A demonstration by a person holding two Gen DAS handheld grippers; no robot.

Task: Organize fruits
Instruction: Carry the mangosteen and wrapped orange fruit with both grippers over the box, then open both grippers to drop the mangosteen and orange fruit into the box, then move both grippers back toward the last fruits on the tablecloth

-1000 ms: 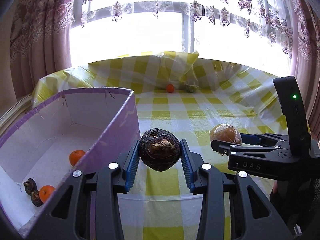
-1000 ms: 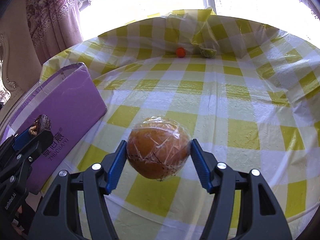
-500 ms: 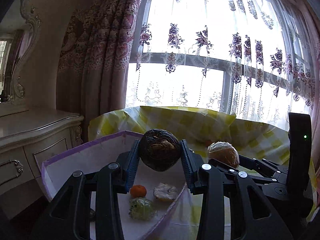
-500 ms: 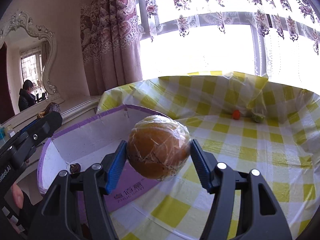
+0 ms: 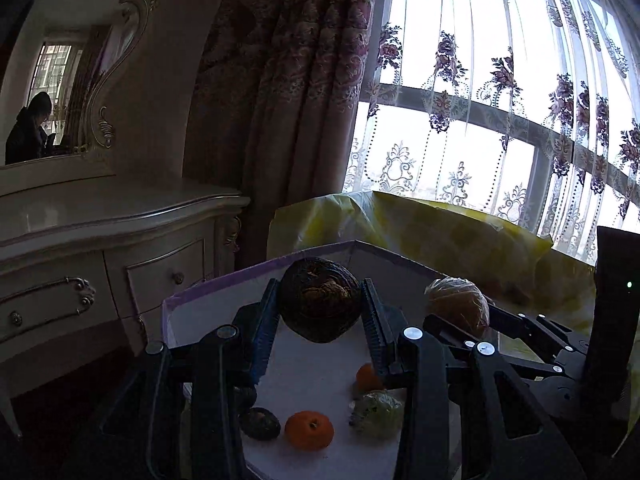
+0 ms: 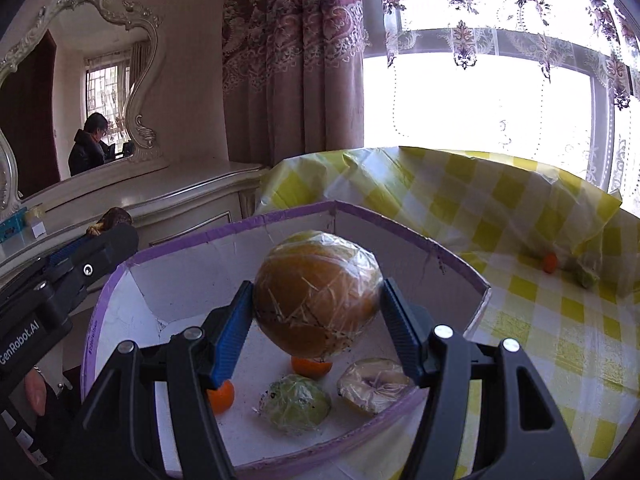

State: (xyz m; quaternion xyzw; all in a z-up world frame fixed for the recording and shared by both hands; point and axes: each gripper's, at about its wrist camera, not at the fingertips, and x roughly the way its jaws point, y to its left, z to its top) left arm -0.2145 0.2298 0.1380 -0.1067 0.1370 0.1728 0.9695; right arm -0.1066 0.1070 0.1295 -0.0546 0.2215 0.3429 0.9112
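Note:
My left gripper (image 5: 320, 316) is shut on a dark wrinkled fruit (image 5: 319, 300) and holds it above the purple-rimmed box (image 5: 224, 284). My right gripper (image 6: 316, 320) is shut on a plastic-wrapped orange fruit (image 6: 316, 292), also above the box (image 6: 400, 228). It shows in the left wrist view (image 5: 456, 306) at the right. Inside the box lie small oranges (image 5: 309, 430) (image 6: 311, 366), a wrapped green fruit (image 6: 296, 404), a wrapped pale fruit (image 6: 372, 384) and a small dark fruit (image 5: 259, 423).
The box stands on a yellow checked tablecloth (image 6: 540, 320). A small orange (image 6: 550, 262) and a green fruit (image 6: 586, 278) lie at the table's far side under folded plastic. A cream dresser (image 5: 100, 248) with a mirror (image 6: 80, 112) stands to the left. Curtains hang behind.
Both grippers have swung left from over the tablecloth to above the open box, each still holding its fruit. The box's inside has come into view below them.

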